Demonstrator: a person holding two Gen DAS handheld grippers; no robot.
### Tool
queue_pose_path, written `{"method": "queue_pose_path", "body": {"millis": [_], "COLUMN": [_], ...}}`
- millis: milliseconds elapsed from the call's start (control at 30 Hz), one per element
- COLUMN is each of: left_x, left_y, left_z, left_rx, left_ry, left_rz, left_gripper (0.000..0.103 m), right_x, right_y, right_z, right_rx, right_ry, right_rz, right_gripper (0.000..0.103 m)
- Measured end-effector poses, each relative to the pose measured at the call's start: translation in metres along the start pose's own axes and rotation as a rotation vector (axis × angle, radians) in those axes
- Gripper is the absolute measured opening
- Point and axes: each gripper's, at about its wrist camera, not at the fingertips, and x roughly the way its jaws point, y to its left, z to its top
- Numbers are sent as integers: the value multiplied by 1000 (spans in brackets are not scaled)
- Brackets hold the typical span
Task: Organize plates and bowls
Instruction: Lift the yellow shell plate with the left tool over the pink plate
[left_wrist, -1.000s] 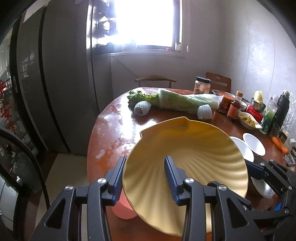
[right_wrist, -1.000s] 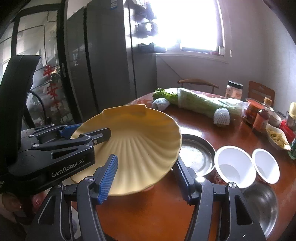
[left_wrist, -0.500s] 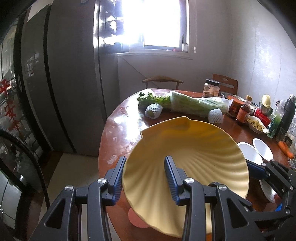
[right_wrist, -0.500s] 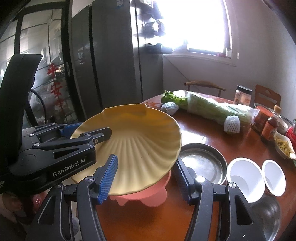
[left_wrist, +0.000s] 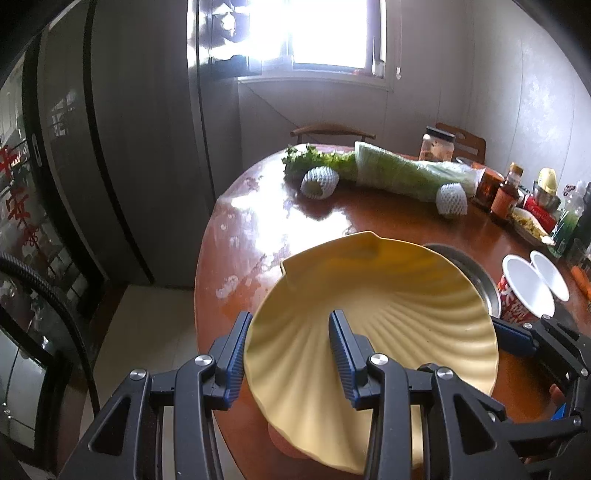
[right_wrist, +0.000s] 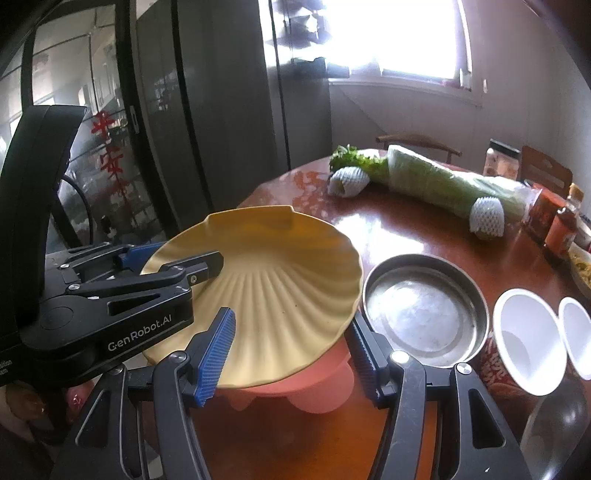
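Both hand-held grippers are gripping one yellow shell-shaped plate (right_wrist: 266, 280) by opposite rims. Seen from the left wrist, the left hand-held gripper (left_wrist: 286, 354) is holding its jaws narrow, one blue pad under the outside of the plate's near-left edge and the other lying on the ribbed inner face. From the right wrist, the right hand-held gripper (right_wrist: 291, 350) is clamping the plate's near-right rim, its left pad (right_wrist: 216, 354) resting over the yellow lip and its right finger sitting below the edge.

The plate is tilting slightly and hanging low over a pink bowl (right_wrist: 306, 387), which is peeking out beneath its near edge; whether the two are touching cannot be told. Both are sitting near the front edge of the round, reddish-brown surface (right_wrist: 406, 229).

Just to the right of the plate a shallow steel dish (right_wrist: 424, 306) is lying flat, and beside that two white paper cups (right_wrist: 528, 343) are standing side by side, the nearer one printed red on its wall. At the lower right of the right wrist view another metal bowl (right_wrist: 554, 424) is showing only in part.

Well apart, toward the far side, a long wrapped bundle of leafy greens (left_wrist: 399, 173) is lying across the surface, with two foam-netted fruits (left_wrist: 319, 182) close against it. Jars and sauce bottles (left_wrist: 506, 195) are crowding the far right
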Motion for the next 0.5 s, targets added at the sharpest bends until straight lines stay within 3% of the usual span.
{"method": "queue_pose_path", "body": {"millis": [500], "left_x": [17], "left_y": [-2], "left_z": [-12], "left_rx": [26], "left_ry": [31], "left_rz": [9], "left_gripper": [42], "right_x": [21], "right_y": [-6], "right_z": [-13], "right_rx": [2], "right_ry": [56], "right_rz": [-5], "right_gripper": [63]}}
